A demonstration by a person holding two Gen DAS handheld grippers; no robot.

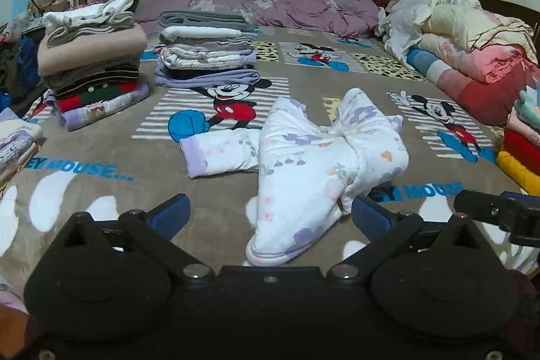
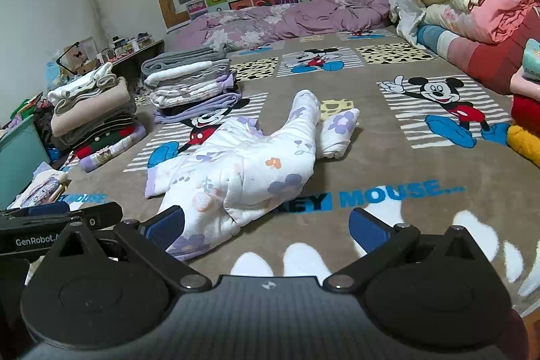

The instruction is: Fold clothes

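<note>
On the blanket (image 1: 135,157), the floral garment (image 1: 303,164) runs lengthwise away from both cameras.

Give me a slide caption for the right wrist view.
Open right gripper beside unfolded floral garment on Mickey blanket.

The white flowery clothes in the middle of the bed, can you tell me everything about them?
The flowery garment is white, soft and padded-looking, printed with purple, orange and pink flowers, with lilac trim on a cuff. It lies crumpled and unfolded on the Mickey Mouse blanket, one part stretched out to the side. Both grippers, left and right, are open; neither holds it.
</note>
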